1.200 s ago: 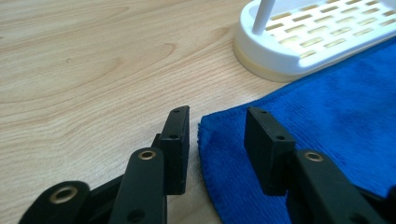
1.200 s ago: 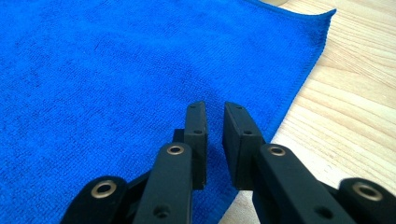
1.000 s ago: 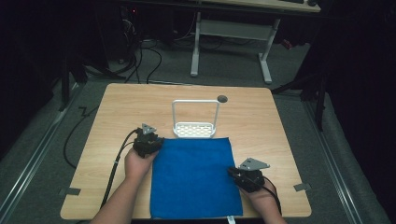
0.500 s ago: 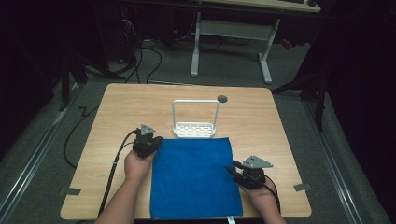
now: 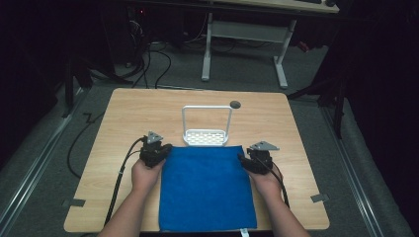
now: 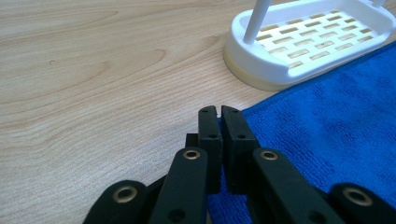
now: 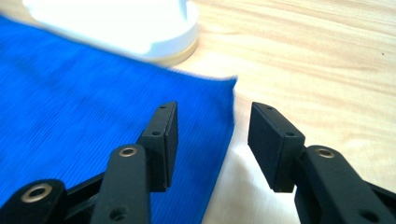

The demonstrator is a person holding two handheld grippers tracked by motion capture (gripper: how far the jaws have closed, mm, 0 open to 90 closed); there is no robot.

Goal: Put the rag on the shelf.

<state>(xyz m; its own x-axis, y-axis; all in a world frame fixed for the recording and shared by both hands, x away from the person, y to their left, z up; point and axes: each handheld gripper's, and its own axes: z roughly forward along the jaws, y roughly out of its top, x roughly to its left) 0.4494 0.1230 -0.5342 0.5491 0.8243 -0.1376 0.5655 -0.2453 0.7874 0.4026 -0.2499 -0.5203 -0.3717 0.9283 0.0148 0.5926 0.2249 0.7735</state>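
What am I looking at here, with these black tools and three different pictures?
There is no robot: a person holds a hand tool called a gripper, with two black jaws, in each hand. The high view comes from a camera above the wooden table, looking down. The two close-ups come from small cameras riding on the grippers, looking along their jaws.

On the table lies a flat blue cloth, and just beyond its far edge stands a white slotted tray with a tall handle.

The left gripper sits at the cloth's far left corner with its jaws closed, apparently pinching the cloth's edge. The right gripper is at the far right corner, jaws open on either side of the cloth's edge, holding nothing yet.
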